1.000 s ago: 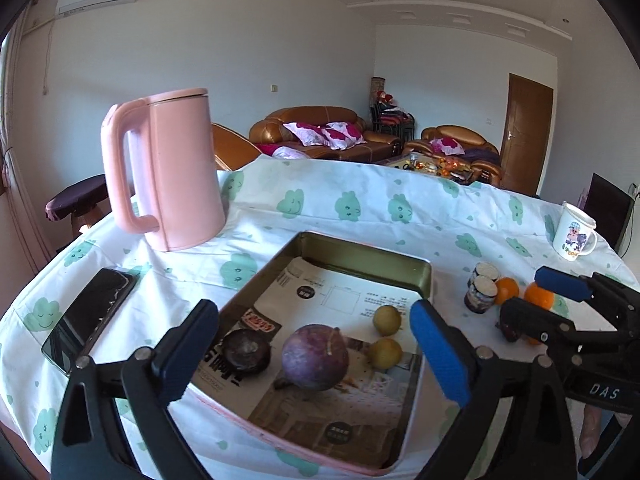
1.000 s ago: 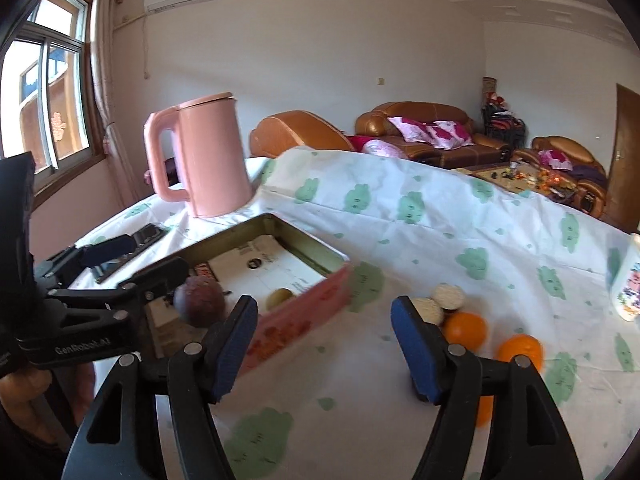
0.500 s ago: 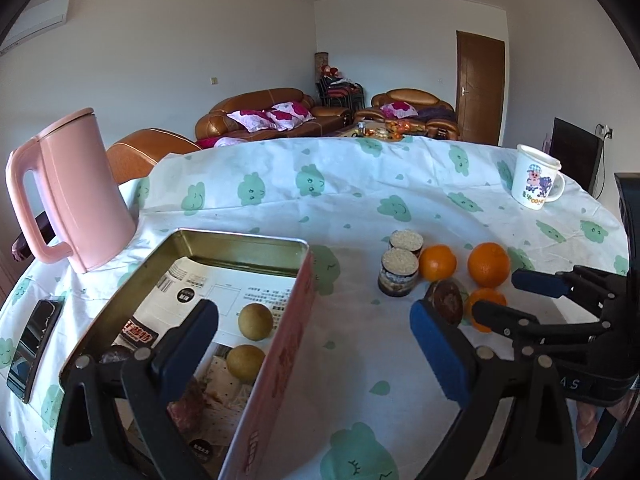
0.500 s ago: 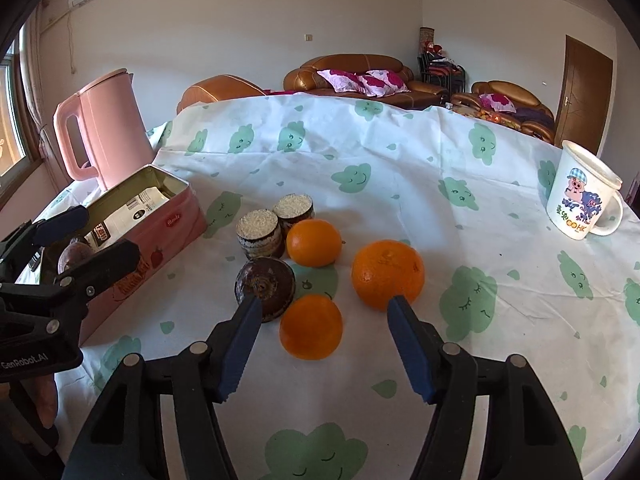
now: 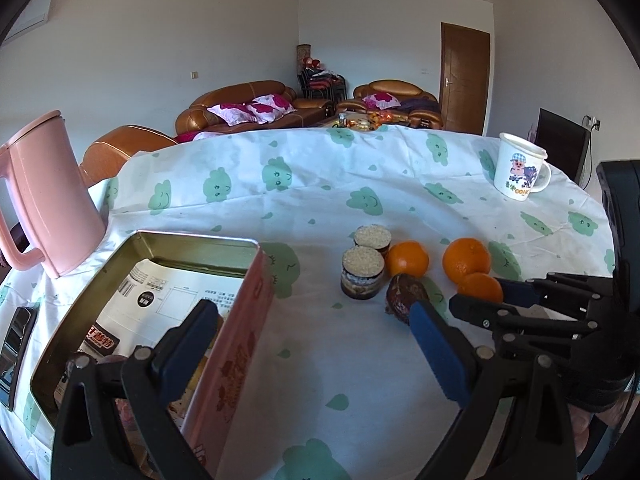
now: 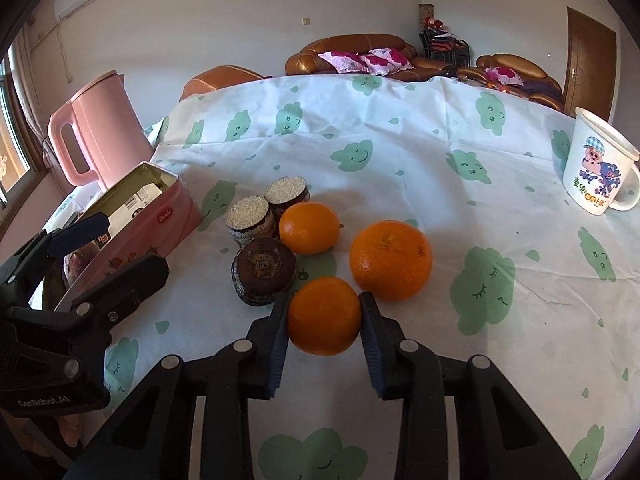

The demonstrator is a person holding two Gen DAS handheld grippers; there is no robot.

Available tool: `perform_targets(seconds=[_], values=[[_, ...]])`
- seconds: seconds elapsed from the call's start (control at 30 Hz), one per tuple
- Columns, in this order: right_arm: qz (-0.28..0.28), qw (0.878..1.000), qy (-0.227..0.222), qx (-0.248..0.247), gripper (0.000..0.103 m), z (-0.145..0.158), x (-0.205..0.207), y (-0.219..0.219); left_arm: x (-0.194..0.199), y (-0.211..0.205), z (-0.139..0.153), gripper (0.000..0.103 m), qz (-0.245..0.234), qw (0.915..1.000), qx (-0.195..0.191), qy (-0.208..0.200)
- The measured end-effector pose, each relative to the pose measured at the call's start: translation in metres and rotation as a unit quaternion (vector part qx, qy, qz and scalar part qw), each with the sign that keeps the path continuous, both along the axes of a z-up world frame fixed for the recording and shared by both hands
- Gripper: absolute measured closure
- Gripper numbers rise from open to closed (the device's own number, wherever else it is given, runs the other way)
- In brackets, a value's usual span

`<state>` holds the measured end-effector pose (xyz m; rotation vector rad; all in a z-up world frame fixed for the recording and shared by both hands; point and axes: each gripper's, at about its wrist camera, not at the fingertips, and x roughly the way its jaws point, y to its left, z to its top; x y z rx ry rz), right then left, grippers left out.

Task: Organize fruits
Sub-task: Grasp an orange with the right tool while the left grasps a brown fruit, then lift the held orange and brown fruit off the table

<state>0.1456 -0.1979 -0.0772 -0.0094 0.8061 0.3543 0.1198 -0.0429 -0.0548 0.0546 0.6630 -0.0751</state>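
phone cut off, tin's fruit hidden

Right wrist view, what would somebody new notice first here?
The right gripper, its jaws closing on the nearest orange, sits low in the middle, with two more oranges and a dark round fruit just behind on the cloud-print cloth. At the left edge stands a pink kettle behind an open pink tin; the open left gripper is in front of the tin. A cartoon mug stands far right.
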Motion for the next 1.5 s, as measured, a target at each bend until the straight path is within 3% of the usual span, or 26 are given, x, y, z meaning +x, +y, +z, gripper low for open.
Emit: perform_targets(seconds=[0.2, 0.37, 0.43, 0.5, 0.57, 0.87, 1.5], values=[[-0.066, 0.997, -0.037, 0.012, 0.068, 0.011, -0.008, -0.019, 0.013, -0.016, -0.01, 0.021, -0.034, 0.9988, -0.016, 0.031], [-0.089, 0.995, -0.043, 0.021, 0.068, 0.013, -0.007, -0.028, 0.03, -0.036, -0.021, 0.043, -0.061, 0.995, -0.029, 0.073], [-0.09, 0.995, -0.046, 0.013, 0.068, 0.014, -0.008, -0.026, 0.035, -0.042, -0.024, 0.043, -0.068, 0.9935, -0.034, 0.085], [-0.089, 0.995, -0.049, 0.005, 0.068, 0.015, -0.009, -0.023, 0.041, -0.046, -0.027, 0.051, -0.074, 0.9921, -0.035, 0.095], [-0.088, 0.995, -0.051, 0.004, 0.068, 0.015, -0.009, -0.023, 0.045, -0.048, -0.031, 0.067, -0.08, 0.9897, -0.044, 0.111], [-0.075, 0.996, -0.05, 0.025, 0.068, 0.015, -0.01, -0.027, 0.034, -0.042, -0.021, 0.068, -0.075, 0.9932, -0.053, 0.072], [-0.055, 0.993, -0.093, 0.044, 0.068, 0.024, -0.023, -0.026, 0.015, -0.033, -0.003, 0.068, -0.052, 0.9971, -0.056, -0.005]])
